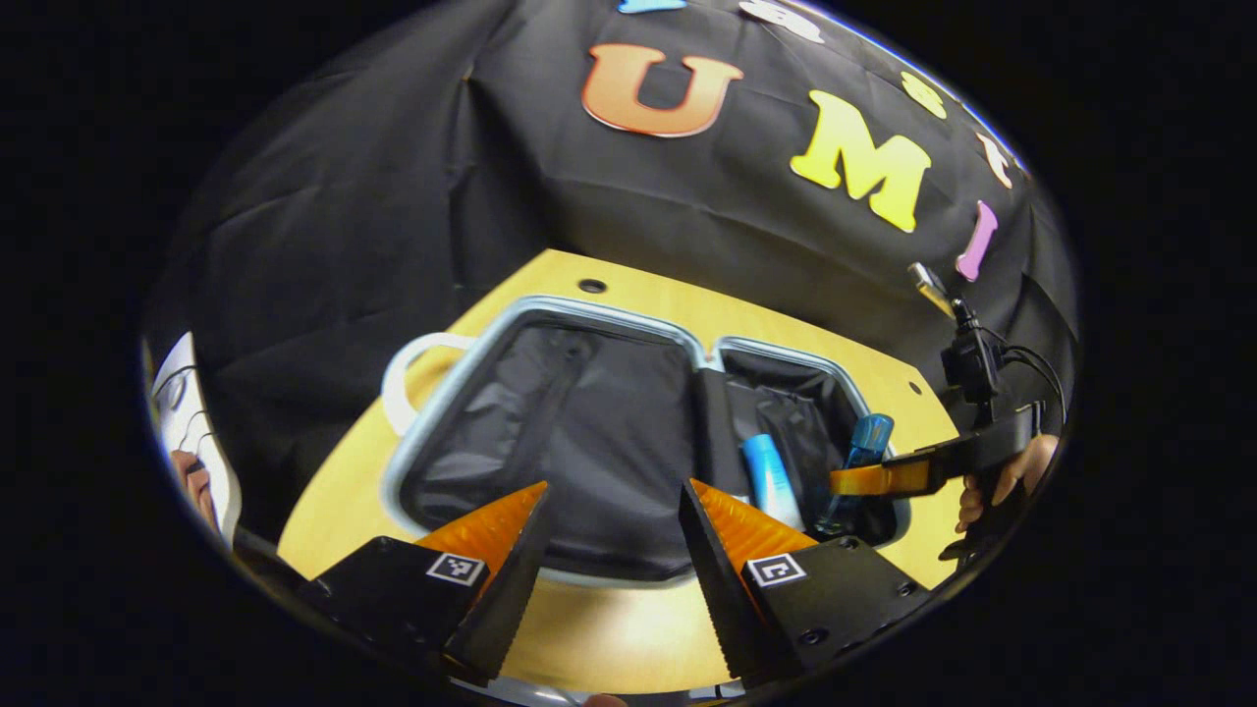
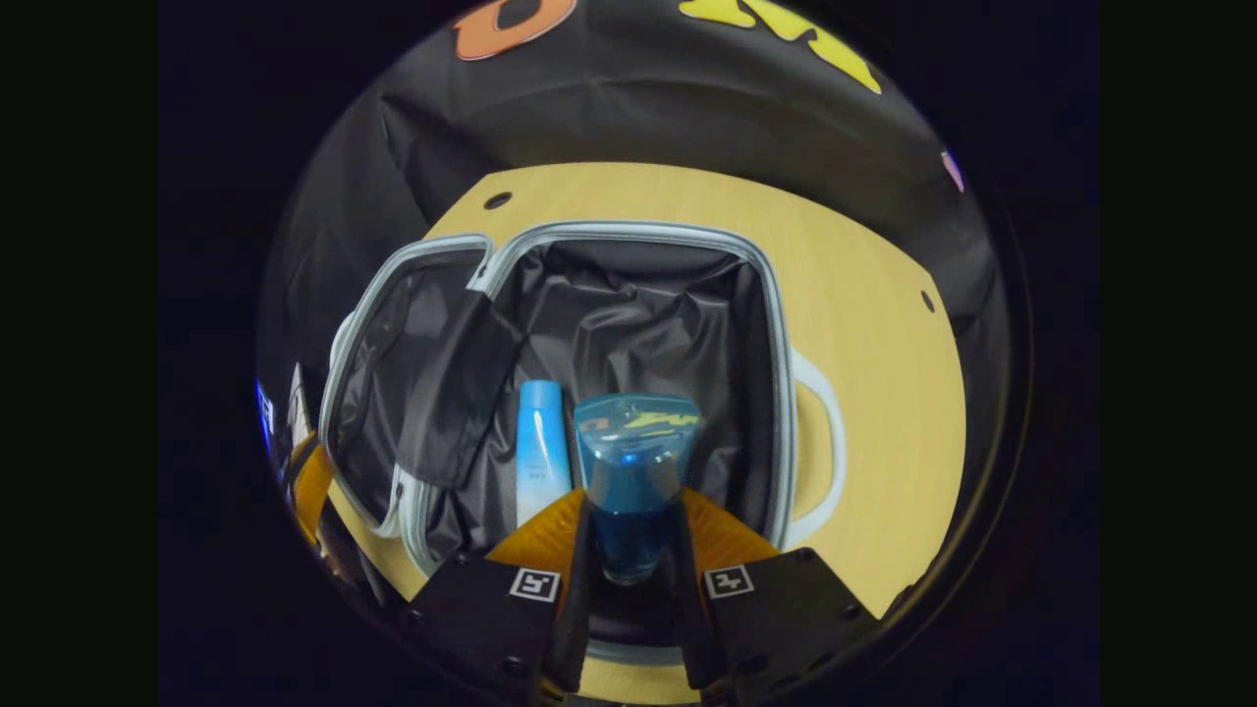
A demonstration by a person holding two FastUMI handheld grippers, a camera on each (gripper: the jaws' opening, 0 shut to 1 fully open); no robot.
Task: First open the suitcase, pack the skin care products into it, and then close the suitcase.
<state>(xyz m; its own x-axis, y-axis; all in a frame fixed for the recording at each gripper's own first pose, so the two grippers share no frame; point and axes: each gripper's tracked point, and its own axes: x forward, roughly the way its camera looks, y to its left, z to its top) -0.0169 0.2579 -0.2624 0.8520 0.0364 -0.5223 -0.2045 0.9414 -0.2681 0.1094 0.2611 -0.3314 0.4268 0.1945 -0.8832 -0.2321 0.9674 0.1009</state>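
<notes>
A staged recording booth, not a lived-in room.

Black cloth (image 1: pixel 373 226) hangs as the wall close behind a plain wooden table (image 2: pixel 864 324) with small round holes near its edges. A camera rig with cables (image 1: pixel 972 363) rides on a hand-held gripper (image 1: pixel 884 478) at the table's side. An open suitcase (image 2: pixel 776 393) lies on the table as a household prop.

No readable text, label or number shows on anything.
</notes>
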